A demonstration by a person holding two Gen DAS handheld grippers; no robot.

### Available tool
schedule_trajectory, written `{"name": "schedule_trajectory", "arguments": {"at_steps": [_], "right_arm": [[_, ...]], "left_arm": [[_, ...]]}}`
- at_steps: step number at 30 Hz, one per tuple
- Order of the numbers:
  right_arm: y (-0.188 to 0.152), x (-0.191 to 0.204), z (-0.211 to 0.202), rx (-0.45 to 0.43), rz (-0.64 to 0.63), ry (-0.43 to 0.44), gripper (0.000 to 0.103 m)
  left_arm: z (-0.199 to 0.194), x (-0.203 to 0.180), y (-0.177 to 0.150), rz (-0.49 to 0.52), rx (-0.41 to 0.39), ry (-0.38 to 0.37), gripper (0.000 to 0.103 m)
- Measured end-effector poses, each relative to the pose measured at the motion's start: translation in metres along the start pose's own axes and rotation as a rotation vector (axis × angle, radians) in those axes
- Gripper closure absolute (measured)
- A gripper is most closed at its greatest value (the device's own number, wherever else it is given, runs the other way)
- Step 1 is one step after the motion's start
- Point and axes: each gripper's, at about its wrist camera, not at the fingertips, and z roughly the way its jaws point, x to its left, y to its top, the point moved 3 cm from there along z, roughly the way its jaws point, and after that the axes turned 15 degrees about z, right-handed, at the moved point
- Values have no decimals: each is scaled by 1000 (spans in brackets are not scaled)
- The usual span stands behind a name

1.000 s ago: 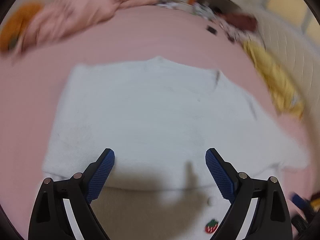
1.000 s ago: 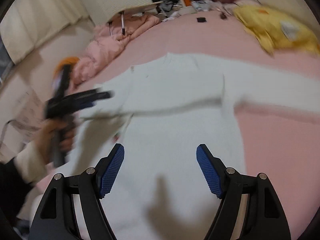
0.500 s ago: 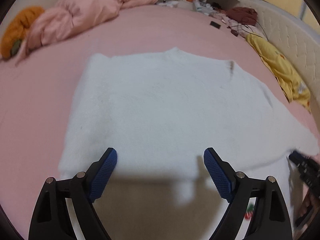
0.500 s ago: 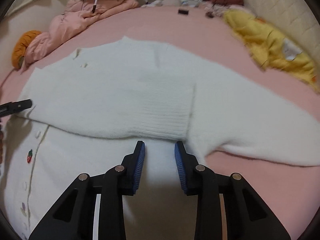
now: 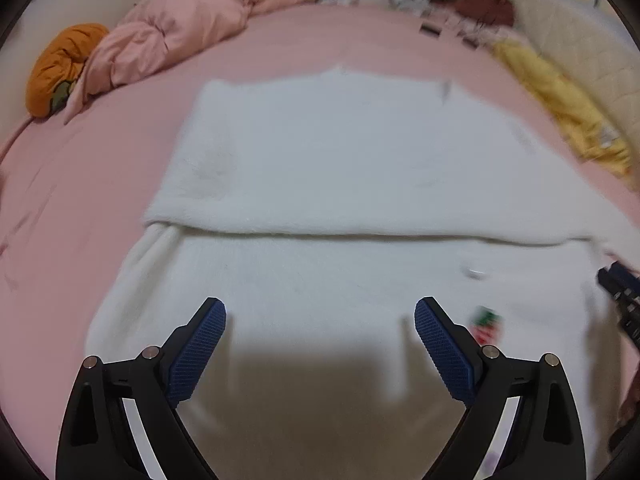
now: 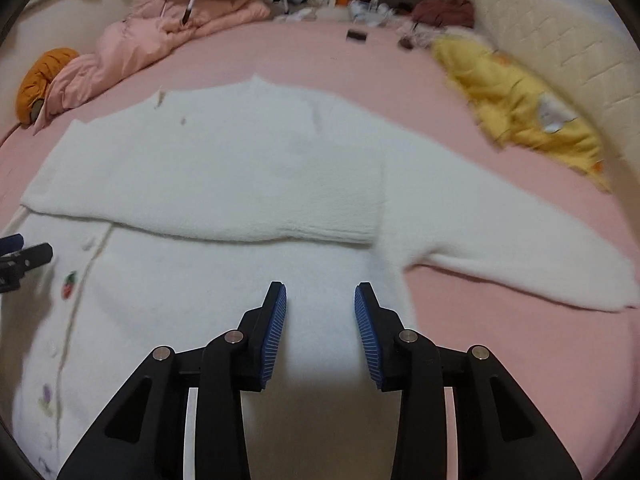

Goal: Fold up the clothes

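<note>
1. Having just widened again after a near-close half a second earlier, jaws of the right gripper [image 6: 320, 312] now standing partly apart, with nothing between the blue pads and only white knit lying beneath them.
2. Having shifted sideways since the earlier left wrist view, bringing the fold edge and the strawberry patch [image 5: 486, 322] further into sight; jaws of the left gripper [image 5: 320, 332] spread wide, having just been opening a little further, gripping nothing.
3. Lying flat on the pink bed [image 6: 500, 320]: the white cardigan [image 6: 208, 292], button placket facing up, one sleeve [image 6: 224, 184] folded across the chest with its ribbed cuff ending near the middle.
4. Stretching out to the right over the pink sheet: the other sleeve [image 6: 520, 248], unfolded.
5. Hovering over the lower body of the cardigan, both grippers (contact with the knit hard to judge through the blur).
6. Sitting well apart from the cardigan: a yellow garment [image 6: 520, 112] by the padded headboard [image 6: 560, 40], a pink quilt [image 6: 132, 48] heaped at the far left, an orange cushion [image 6: 40, 76] beside it.
7. Blurring noticeably in the left wrist view.
</note>
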Motion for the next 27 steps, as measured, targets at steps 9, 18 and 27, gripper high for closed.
{"name": "schedule_trajectory", "arguments": {"at_steps": [9,18,27], "right_arm": [[-81,11,-81,49,58,57,43],[-126,15,-112,27,78,44,43],[-129,3,-117,35,117,46,43]], "left_arm": [[-64,-43,-103,-63,45,-47,7],[-86,-80,-146,28,-2,54,7],[-88,-94,-151,72,-8,43,7]]}}
